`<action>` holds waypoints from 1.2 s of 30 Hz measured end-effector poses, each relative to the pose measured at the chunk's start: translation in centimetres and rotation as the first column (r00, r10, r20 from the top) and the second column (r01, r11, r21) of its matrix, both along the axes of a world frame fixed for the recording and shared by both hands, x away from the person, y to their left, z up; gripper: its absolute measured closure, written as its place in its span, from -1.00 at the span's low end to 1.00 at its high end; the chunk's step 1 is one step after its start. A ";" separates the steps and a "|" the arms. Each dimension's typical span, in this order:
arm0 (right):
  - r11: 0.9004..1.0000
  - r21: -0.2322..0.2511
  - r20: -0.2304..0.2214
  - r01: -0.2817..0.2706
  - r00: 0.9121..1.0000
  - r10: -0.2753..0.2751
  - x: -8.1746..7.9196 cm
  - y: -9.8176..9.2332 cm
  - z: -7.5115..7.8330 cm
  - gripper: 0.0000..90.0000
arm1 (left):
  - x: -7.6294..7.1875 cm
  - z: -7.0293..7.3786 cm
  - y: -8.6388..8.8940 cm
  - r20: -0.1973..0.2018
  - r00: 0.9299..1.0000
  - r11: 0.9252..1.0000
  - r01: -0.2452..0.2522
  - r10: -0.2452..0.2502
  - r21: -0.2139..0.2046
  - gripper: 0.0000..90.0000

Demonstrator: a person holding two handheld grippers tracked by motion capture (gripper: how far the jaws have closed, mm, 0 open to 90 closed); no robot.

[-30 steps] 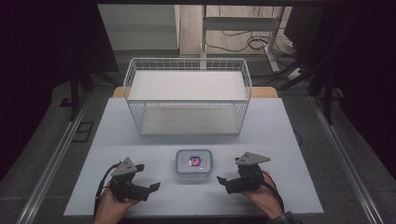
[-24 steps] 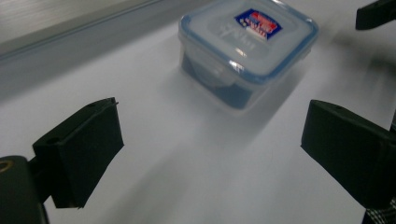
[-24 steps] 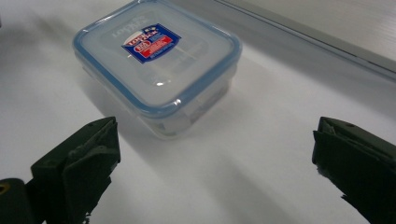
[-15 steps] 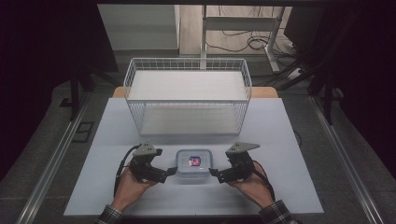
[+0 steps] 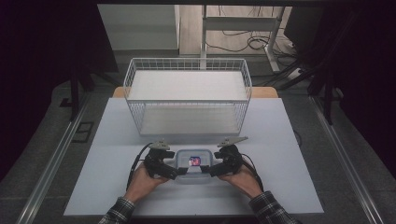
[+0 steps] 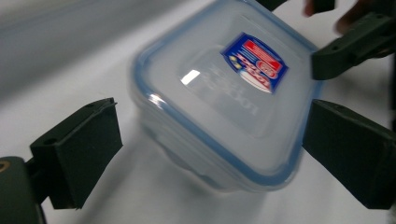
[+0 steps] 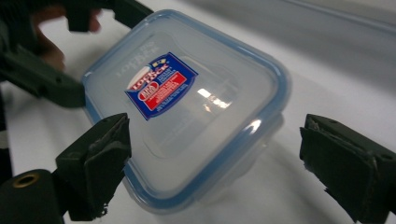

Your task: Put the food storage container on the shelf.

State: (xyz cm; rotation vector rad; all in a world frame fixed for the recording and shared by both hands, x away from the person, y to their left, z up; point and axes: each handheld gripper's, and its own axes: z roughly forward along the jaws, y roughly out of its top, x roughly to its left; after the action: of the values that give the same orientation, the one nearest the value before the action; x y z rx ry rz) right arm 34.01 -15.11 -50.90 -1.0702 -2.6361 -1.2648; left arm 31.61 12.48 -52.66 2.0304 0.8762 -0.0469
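left gripper view shows the left gripper [image 6: 210,154] agape around the container [image 6: 224,107]; right gripper [image 7: 215,163], jaws just closing, also unclamped. seat both squarely on opposite sides before squeezing.

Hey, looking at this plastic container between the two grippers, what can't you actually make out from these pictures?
- Container contents: the cloudy lid hides them in both gripper views.
- Its label fine print: too small in the high view, soft in the gripper views.
- Left gripper, right jaw: partly cut off by the frame's edge.
- Right gripper pad contact: unclear, the view is blurred.
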 end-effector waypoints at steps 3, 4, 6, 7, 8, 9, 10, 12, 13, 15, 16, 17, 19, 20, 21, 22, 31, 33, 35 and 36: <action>0.999 0.035 -0.064 -0.005 0.998 0.007 0.1 0.0 -0.2 -0.68 | -0.6 -0.6 -1.3 -0.020 0.998 0.995 0.060 -0.059 0.084 -0.91; 0.999 0.032 -0.064 -0.002 0.998 0.004 0.0 0.0 -0.3 -0.69 | -0.6 -0.6 -1.3 -0.020 0.998 0.995 0.060 -0.059 0.084 -0.88; 1.000 0.029 -0.066 -0.002 0.998 0.004 -0.1 -0.1 -0.2 -0.68 | -1.1 -0.6 -1.6 -0.003 0.998 0.988 0.070 -0.070 0.140 -0.82; 1.000 0.025 -0.070 -0.001 0.998 0.003 -0.2 -0.1 -0.1 -0.68 | -1.3 -0.5 -1.6 -0.005 0.997 0.986 0.076 -0.076 0.147 -0.76; 1.000 0.021 -0.070 -0.001 0.998 0.003 -0.3 -0.3 -0.1 -0.66 | -1.4 -0.3 -1.5 -0.022 0.997 0.989 0.072 -0.070 0.132 -0.73; 1.000 0.023 -0.076 -0.002 0.997 0.003 -0.6 -0.4 -0.1 -0.64 | -1.5 -0.2 -1.4 -0.031 0.997 0.990 0.074 -0.071 0.117 -0.72; 1.000 0.023 -0.076 -0.002 0.997 0.003 -0.6 -0.4 -0.1 -0.64 | -1.6 0.0 -1.1 -0.036 0.997 0.992 0.077 -0.074 0.100 -0.72; 1.000 0.006 -0.068 -0.012 0.998 0.013 -1.2 -0.5 0.2 -0.57 | -1.6 0.2 -0.5 -0.049 0.997 0.997 0.066 -0.064 0.045 -0.60; 1.000 0.000 -0.057 -0.018 0.998 0.018 -1.4 -0.6 0.3 -0.53 | -1.6 0.3 0.3 -0.067 0.997 0.999 0.046 -0.047 -0.012 -0.53; 1.000 -0.003 -0.049 -0.021 0.999 0.021 -1.5 -0.6 0.4 -0.48 | -1.7 0.4 0.6 -0.070 0.997 0.999 0.040 -0.042 -0.026 -0.45; 1.000 -0.006 -0.044 -0.026 0.999 0.026 -1.7 -0.7 0.5 -0.43 | -1.8 0.3 0.8 -0.063 0.997 0.999 0.032 -0.034 -0.031 -0.37; 0.999 -0.005 -0.039 -0.032 0.999 0.032 -1.8 -0.8 0.6 -0.38 | -2.0 0.3 1.1 -0.063 0.998 0.999 0.028 -0.030 -0.035 -0.26; 0.999 -0.005 -0.036 -0.045 0.998 0.045 -2.2 -1.1 0.8 -0.23 | -2.2 0.3 1.5 -0.075 0.997 0.998 0.016 -0.020 -0.061 -0.10; 0.999 -0.005 -0.036 -0.045 0.998 0.045 -2.2 -1.1 0.8 -0.23 | -2.3 0.2 1.7 -0.081 0.997 0.997 0.009 -0.015 -0.075 -0.10; 0.999 -0.008 -0.035 -0.050 0.998 0.050 -2.4 -1.2 0.8 -0.18 | -2.4 0.2 1.8 -0.088 0.996 0.996 0.005 -0.013 -0.085 -0.04; 0.998 -0.010 -0.033 -0.055 0.998 0.054 -2.5 -1.3 0.9 -0.15 | -2.5 0.2 2.0 -0.090 0.996 0.995 0.003 -0.011 -0.095 0.01; 0.997 0.072 -0.083 -0.042 0.995 0.048 -2.8 -2.6 1.0 0.16 | -3.5 0.3 2.4 -0.099 0.995 0.990 -0.013 -0.001 -0.140 0.24; 0.995 0.086 -0.096 -0.047 0.994 0.055 -2.8 -2.8 0.8 0.18 | -3.7 0.1 2.5 -0.103 0.995 0.988 -0.021 0.005 -0.153 0.26; 0.995 0.087 -0.097 -0.048 0.994 0.056 -2.8 -2.8 0.8 0.18 | -3.7 0.1 2.5 -0.102 0.995 0.988 -0.021 0.005 -0.155 0.27; 0.995 0.086 -0.098 -0.048 0.994 0.056 -2.8 -2.8 0.8 0.18 | -3.7 0.0 2.6 -0.104 0.995 0.986 -0.022 0.005 -0.165 0.27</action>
State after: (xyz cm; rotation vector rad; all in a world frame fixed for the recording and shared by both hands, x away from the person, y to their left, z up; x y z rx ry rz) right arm 31.22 -17.90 -50.07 -1.0179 -2.4976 -1.2644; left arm 27.94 15.06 -52.64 1.8793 0.9195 -0.2126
